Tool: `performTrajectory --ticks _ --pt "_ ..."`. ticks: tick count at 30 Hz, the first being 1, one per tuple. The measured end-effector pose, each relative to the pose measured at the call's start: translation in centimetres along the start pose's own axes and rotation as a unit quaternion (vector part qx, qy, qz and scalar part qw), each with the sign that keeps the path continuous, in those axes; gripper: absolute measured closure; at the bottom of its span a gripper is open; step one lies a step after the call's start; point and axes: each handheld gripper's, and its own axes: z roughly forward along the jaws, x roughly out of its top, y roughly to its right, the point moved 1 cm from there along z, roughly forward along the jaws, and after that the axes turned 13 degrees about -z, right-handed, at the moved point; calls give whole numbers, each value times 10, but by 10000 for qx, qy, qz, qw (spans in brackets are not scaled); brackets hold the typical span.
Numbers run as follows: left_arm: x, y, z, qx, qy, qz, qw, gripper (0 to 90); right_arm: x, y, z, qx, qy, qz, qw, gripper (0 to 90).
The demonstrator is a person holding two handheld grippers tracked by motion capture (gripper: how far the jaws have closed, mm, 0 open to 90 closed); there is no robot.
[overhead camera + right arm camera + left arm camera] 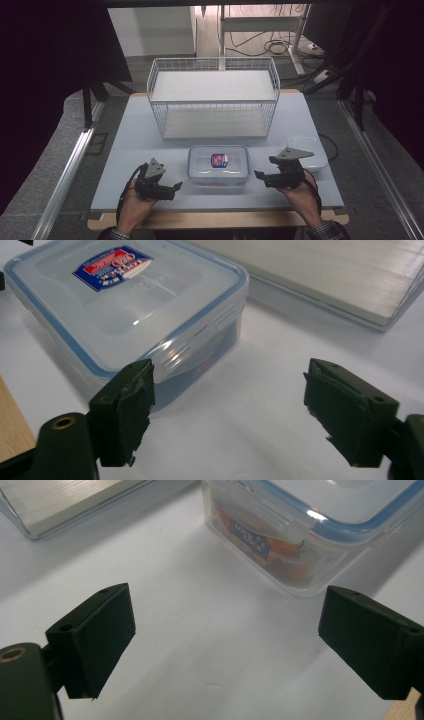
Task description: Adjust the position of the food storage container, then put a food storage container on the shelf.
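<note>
- High view: the left gripper (176, 187) sits just left of the lidded container (218, 164) on the worktop (125, 150), jaws apart and empty, aimed at its left end.
- The container lies in front of the wire basket (214, 97), long axis running left to right, between both grippers.
- The right gripper (260, 176) sits just right of the container, jaws apart and empty, facing its right end; both hands look about equally near.
- A second small tub (320, 155) lies beyond that gripper.

Pale blue-grey table (125, 150): white wire basket (214, 95) at back, lidded clear food box (218, 165) at front centre, second clear container (309, 150) at right.
</note>
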Motion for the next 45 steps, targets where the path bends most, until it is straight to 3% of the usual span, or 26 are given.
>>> performTrajectory --ticks 5,8,13,17,21,26,28,33,37,39,41,44,45 --pt "0 -2 1 62 118 46 9999 75 1 0 0 -17 66 17 10000 172" --pt "-1 -7 2 -30 147 40 9999 61 4 0 0 -41 124 92 9999 142" --pt "1 -14 2 -251 258 -153 9992 33 8 -2 0 -174 0 157 9997 70" --pt "10 -11 0 -321 241 -202 9990 36 11 -1 2 -146 -84 291 9994 67" --pt "23 -8 -2 -195 160 -124 9996 39 16 -2 2 -35 -97 284 9995 105" --pt "40 -4 1 -590 196 -224 9978 51 26 -2 2 168 12 261 9995 140" --pt "47 -2 4 -800 255 -334 9959 63 30 -2 3 281 42 278 9992 146" --pt "59 0 19 -1007 104 -379 9941 87 40 -3 19 638 -236 168 9975 107" --pt "62 1 36 -1300 -230 -502 9900 68 42 -5 37 844 -506 87 9951 88" --pt "61 1 43 -1521 -369 -626 9857 53 40 -4 46 1004 -559 166 9932 78" --pt "60 -2 49 -1831 -492 -777 9788 51 40 -1 51 1170 -583 355 9908 56" --pt "57 -8 59 -2289 -572 -1064 9659 52 38 5 58 1499 -653 658 9844 40" --pt "56 -10 63 -2458 -607 -1152 9605 60 37 6 59 1575 -648 736 9826 37"
